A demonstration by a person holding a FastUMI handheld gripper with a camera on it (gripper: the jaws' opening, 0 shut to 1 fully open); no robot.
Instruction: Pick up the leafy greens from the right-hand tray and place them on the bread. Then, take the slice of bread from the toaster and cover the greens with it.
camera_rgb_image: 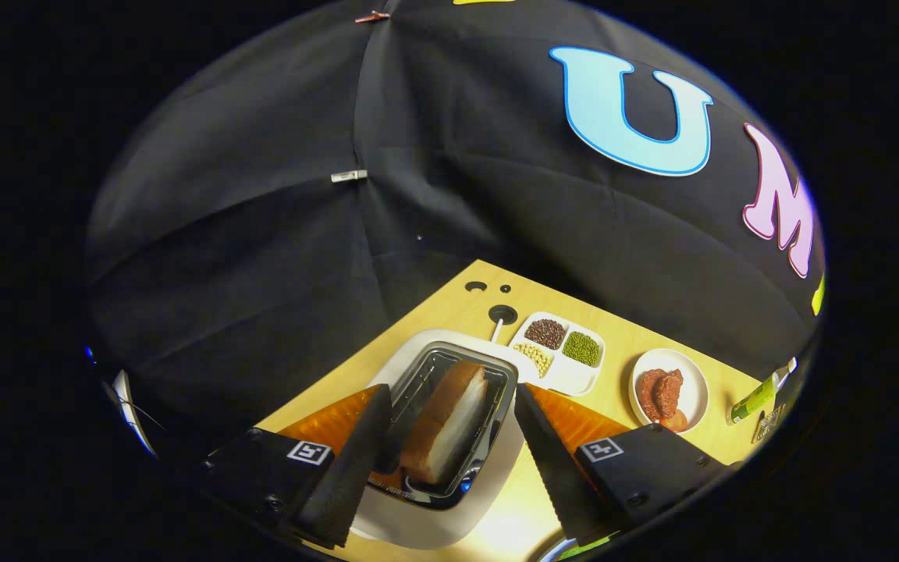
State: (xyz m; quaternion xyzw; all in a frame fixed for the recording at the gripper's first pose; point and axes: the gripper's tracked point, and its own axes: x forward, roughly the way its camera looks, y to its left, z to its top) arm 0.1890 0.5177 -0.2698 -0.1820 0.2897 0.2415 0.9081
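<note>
Gripper (449,421) hung above the toaster (449,437), its two fingers spread wide apart, gripping nothing. Left finger (348,468) overlapped the toaster's left rim; right finger (555,468) stood off the right rim, over the table (652,343). Between the fingers sat the slice of bread (445,425), upright on edge in the toaster's dark slot, brown crust facing left, pale cut face facing right, the slice leaning a little. No contact between fingers and bread could be made out. The toaster was white-bodied with a dark inner frame, and stood on the pale wooden table. Beyond the toaster, farther and to the right, lay a white divided dish (563,355) with three filled wells: dark brown grains at the far side, green beans to the right, pale beans nearer. Right of that dish, well apart from the toaster, sat a round white plate (668,390) holding reddish-brown food. Farther right, at the table's edge, lay a green and white tube (758,398). Three round holes (502,314) were cut in the tabletop beyond the toaster, near the far corner. Black cloth wall (262,234) stood behind the table.
</note>
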